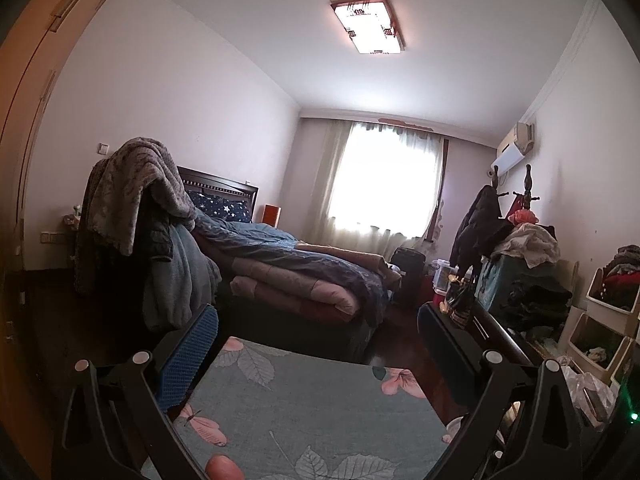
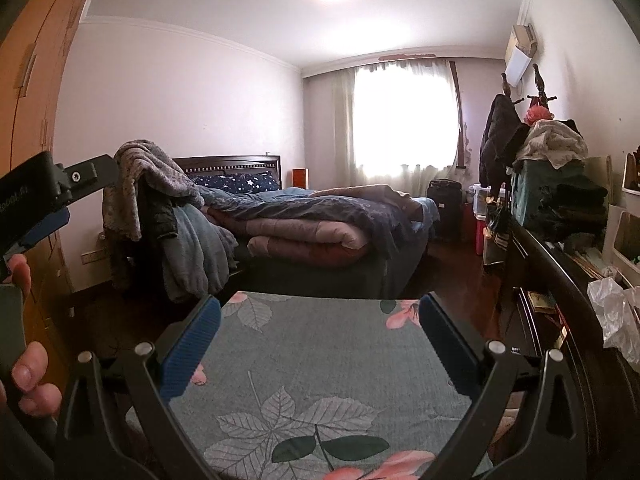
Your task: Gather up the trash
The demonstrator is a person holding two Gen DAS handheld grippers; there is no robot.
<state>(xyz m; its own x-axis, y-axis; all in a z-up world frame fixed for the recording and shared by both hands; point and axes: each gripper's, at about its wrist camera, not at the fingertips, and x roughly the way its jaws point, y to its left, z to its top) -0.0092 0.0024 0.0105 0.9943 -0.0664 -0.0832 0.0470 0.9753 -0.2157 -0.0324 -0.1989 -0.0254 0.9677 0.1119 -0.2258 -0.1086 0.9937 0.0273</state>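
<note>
While both sets of tongs, left (image 1: 318,336) and right (image 2: 320,322), hover apart and empty above the floral-clothed surface (image 2: 320,364), crumpled plastic (image 2: 612,316) lies off to the right, nearer the right hand.

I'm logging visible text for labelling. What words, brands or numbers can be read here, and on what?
Left claw, side of its body in the right wrist view: pale lettering, sideways and cut off, too partial to read.
Air conditioner: no readable label.
Nothing else carries legible text.
</note>
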